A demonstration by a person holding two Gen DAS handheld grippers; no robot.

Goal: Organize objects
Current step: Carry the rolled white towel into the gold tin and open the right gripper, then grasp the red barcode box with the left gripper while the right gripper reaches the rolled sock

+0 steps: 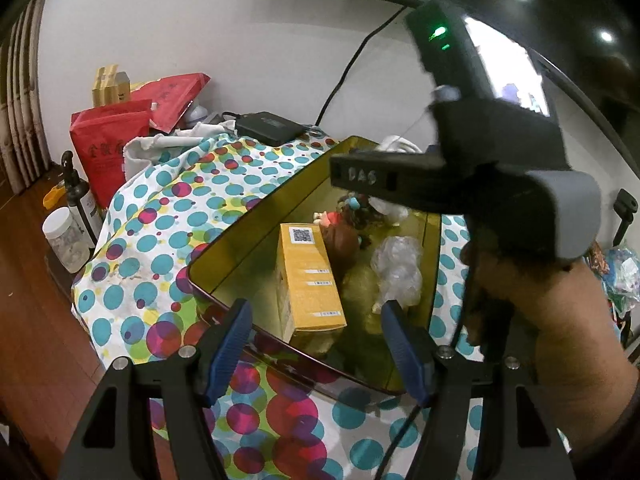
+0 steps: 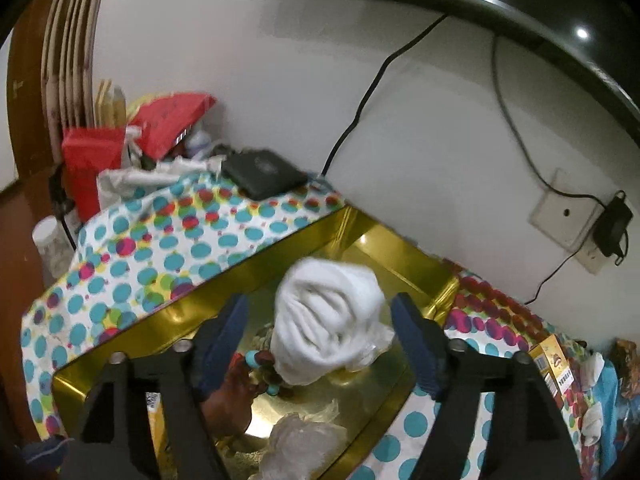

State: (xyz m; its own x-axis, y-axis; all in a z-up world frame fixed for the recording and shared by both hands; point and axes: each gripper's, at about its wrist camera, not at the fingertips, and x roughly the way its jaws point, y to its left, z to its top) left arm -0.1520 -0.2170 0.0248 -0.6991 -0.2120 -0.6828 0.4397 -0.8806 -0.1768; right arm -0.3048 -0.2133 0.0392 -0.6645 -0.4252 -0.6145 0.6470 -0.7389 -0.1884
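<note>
The white rolled cloth (image 2: 328, 320) was between the fingers of our right gripper (image 2: 320, 344), over the inside of the gold tin box (image 2: 120, 344), and blurred. The blue pads stood wide on either side of it with gaps showing, so we judged it let go and dropping into the box, not gripped. Below it lay a doll (image 2: 240, 392) with dark hair and blue clips and a crumpled plastic bag (image 2: 304, 444).

Our left gripper (image 1: 316, 344) hung at the near rim of the box (image 1: 224, 248), its fingers moderately apart and holding nothing.

We judged the step in hand to be the placing of one item into the box. The next move called for lifting the right gripper clear of the rim and finding a loose thing on the spotted tablecloth (image 1: 168, 216).

The left view showed what the right did not: the yellow carton (image 1: 312, 280) in the box, and the right hand (image 1: 552, 320) around its tool. The cloth was hidden there. Only the right view showed a small carton (image 2: 554, 368) outside the box, on the right.
</note>
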